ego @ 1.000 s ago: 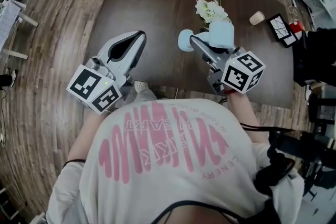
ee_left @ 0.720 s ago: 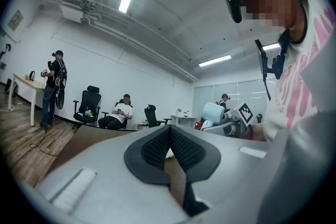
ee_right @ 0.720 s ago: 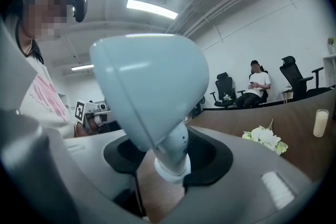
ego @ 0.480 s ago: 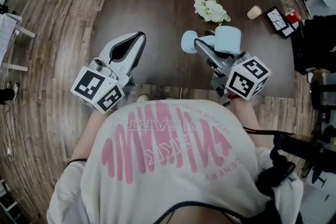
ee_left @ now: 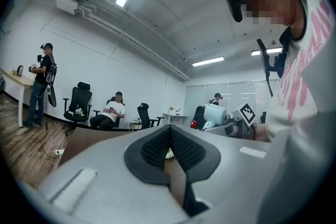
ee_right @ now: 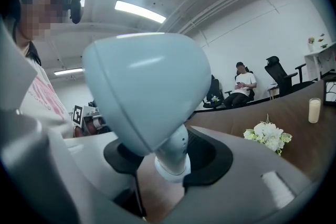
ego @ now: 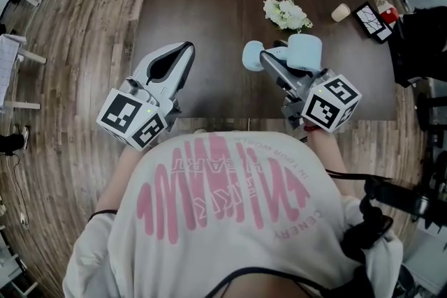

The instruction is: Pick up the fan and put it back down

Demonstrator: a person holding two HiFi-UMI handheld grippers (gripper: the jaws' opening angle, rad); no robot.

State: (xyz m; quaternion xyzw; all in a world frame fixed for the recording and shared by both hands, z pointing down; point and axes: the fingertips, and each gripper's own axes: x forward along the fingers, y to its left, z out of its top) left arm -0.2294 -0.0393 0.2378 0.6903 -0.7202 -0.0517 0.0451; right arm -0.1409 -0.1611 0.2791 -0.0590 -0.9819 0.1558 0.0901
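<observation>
Over the near right part of the table (ego: pixel 209 3), the pale blue fan (ego: pixel 304 51) sits in the right gripper (ego: pixel 265 58), and that is a solid hold. The right gripper view shows both dark pads pressed on the fan's white neck, with the jaws a fair way apart to take its width. The rounded blue head rises tilted above them and fills most of that view. Brown tabletop shows beneath the neck, but whether the fan's foot touches the wood cannot be told.

Across at the table's near left edge, the left gripper (ego: pixel 186 47) hangs level with its jaws closed flat against each other and nothing between them.

Farther in on the table, toward its far side, lies a small bunch of white flowers (ego: pixel 285 13). A pale cup (ego: pixel 341 12) stands near the table's right edge.

At the table's near side stands the person, in a white shirt (ego: pixel 223 199) with pink print, a marker cube on each gripper just above the table's edge. Plank flooring (ego: pixel 70 45) spreads all around the table.
</observation>
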